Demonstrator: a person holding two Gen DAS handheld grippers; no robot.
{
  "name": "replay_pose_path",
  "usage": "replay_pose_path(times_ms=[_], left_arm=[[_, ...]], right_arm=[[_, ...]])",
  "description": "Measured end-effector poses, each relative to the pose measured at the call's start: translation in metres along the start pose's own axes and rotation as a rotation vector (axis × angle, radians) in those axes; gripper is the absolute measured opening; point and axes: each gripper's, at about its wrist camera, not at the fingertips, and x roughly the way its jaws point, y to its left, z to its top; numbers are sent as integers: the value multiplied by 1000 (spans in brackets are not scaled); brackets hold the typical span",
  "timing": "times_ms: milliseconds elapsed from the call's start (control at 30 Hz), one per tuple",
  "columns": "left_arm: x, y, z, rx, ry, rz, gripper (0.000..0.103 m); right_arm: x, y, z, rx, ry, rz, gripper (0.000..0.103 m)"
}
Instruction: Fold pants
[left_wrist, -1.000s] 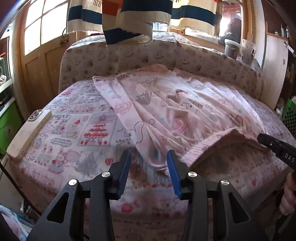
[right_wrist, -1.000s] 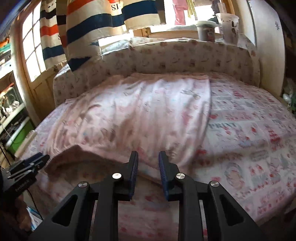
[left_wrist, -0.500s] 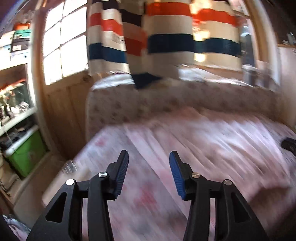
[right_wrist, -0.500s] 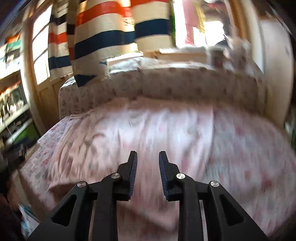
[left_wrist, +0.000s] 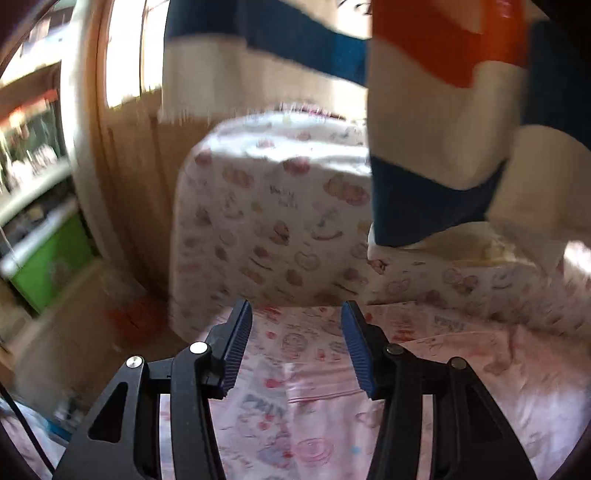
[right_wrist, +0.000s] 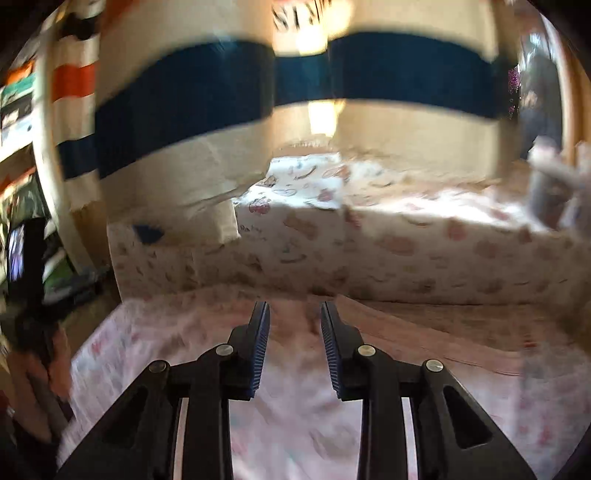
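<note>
The pale pink printed pants lie flat on the bed; their far end reaches toward the padded headboard. In the right wrist view the pants fill the lower frame, blurred. My left gripper is open and empty, above the pants' far left corner near the headboard. My right gripper is open and empty, above the pants' far end. The left hand-held unit shows at the left edge of the right wrist view.
A padded headboard with a pastry print stands just beyond both grippers. Striped towels in blue, orange and cream hang low over it. The printed bedsheet shows beside the pants. A green bin and shelves stand at the left.
Both grippers have travelled from the near waistband end along the pants to the far end by the headboard. Both stay open and empty. The pants have not moved.
</note>
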Motion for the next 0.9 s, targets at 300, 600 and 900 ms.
replay_pose_path(times_ms=[300,600,900], left_arm=[[51,3,-21,70,182,40,49],[73,18,-32,-2,307,-9,49],[80,18,-36,-16,336,-52,49]], right_arm=[[129,-2,1,42,197,-22,44],[167,-13,-12,47,275,15,44],[165,-4,-10,-2,201,-83,4]])
